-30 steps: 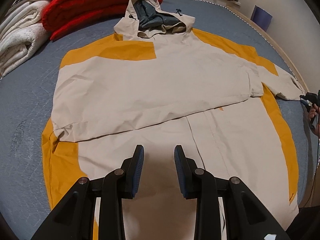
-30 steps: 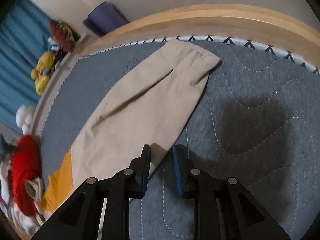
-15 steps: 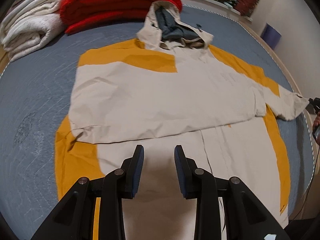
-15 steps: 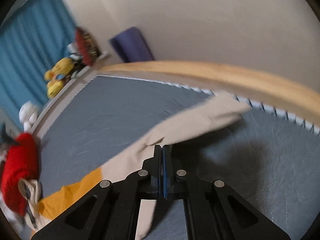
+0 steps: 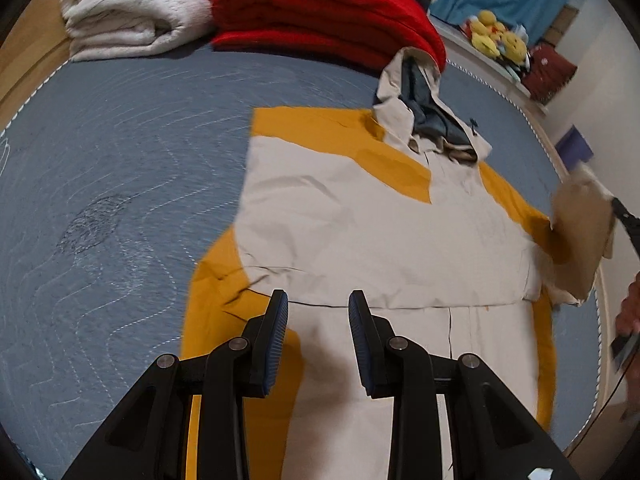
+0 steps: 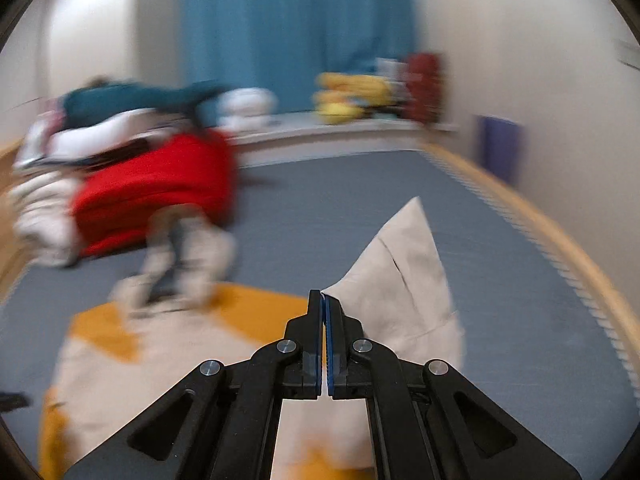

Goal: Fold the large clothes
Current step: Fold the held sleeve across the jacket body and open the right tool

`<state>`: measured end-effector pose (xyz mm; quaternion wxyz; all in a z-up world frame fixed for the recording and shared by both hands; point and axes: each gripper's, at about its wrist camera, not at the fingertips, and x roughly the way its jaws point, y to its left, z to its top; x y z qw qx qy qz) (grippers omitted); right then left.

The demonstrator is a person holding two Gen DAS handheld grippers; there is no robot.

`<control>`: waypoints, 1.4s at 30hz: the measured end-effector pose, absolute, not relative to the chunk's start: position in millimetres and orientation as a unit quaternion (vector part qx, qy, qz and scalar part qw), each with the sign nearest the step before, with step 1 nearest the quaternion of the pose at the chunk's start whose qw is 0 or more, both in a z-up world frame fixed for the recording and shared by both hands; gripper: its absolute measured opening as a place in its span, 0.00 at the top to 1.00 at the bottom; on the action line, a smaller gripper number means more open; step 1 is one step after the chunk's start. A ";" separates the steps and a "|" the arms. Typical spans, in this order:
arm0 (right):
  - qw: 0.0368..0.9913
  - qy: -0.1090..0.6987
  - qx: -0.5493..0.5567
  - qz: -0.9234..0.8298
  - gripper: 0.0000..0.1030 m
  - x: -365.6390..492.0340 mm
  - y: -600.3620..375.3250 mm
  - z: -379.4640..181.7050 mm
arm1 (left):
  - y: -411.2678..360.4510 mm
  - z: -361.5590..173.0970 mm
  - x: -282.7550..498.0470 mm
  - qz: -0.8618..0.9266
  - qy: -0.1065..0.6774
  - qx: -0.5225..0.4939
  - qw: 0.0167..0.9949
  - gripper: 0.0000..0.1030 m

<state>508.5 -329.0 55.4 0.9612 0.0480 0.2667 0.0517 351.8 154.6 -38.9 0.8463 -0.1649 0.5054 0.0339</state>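
A beige and mustard hooded jacket (image 5: 384, 232) lies flat on the grey quilted bed, its left sleeve folded across the chest. My left gripper (image 5: 318, 304) is open and empty, hovering above the jacket's lower front. My right gripper (image 6: 323, 300) is shut on the jacket's right sleeve (image 6: 404, 276), which hangs lifted above the bed. In the left wrist view that raised sleeve (image 5: 584, 232) shows at the right edge, over the jacket's shoulder. The right wrist view is blurred.
A folded red blanket (image 5: 328, 4) and white blankets (image 5: 136, 4) are stacked at the head of the bed, near the hood (image 5: 424, 96). Plush toys (image 5: 496, 40) sit on a ledge by a blue curtain. A wooden bed rim (image 6: 560, 248) runs along the right.
My right gripper closed on the sleeve cuff, lifted it off the bed and swung it toward the jacket body. My left gripper stayed open while its view shifted to the left.
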 end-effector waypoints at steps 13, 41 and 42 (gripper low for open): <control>0.841 0.487 -0.014 0.236 0.95 453.8 -68.3 -80.3 | 174.8 -41.4 347.9 0.026 0.515 -0.191 0.835 0.72; 0.872 0.452 0.178 0.059 0.92 449.4 -275.3 -48.4 | -24.6 -121.9 414.1 -0.082 0.493 -0.122 0.858 0.51; 0.872 0.452 0.177 0.061 0.92 451.2 -275.4 -49.1 | -28.7 -128.0 415.1 -0.079 0.499 -0.112 0.856 0.50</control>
